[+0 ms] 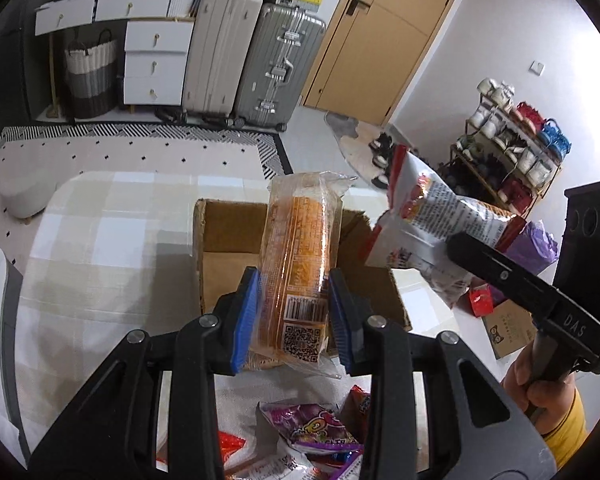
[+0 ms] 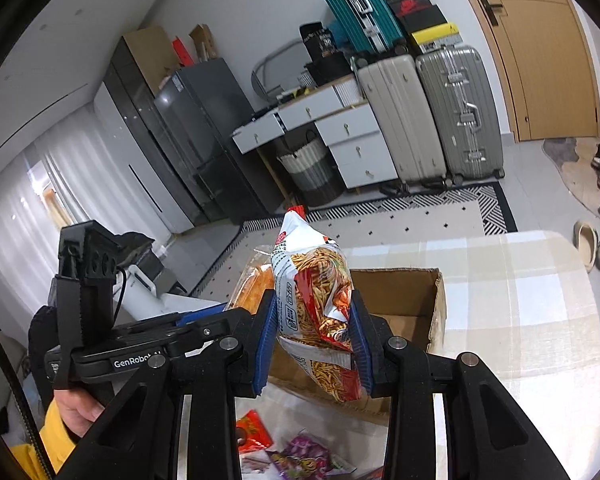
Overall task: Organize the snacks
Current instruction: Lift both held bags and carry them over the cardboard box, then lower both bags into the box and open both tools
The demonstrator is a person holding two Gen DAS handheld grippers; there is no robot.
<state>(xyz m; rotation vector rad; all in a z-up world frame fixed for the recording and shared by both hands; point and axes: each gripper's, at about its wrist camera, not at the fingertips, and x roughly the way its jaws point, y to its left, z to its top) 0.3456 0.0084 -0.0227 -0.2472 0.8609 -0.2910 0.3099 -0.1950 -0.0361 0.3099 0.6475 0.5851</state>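
The left gripper is pinching a clear orange snack pack near its lower end, and the right gripper is pinching a red and white noodle snack bag at its middle. Both packs are hanging over the open cardboard box on the checked tablecloth. The long orange pack is standing far past the pads, so it may be tipping or sliding out. The two bags are close and may be bumping over the box. More snacks are lying below.
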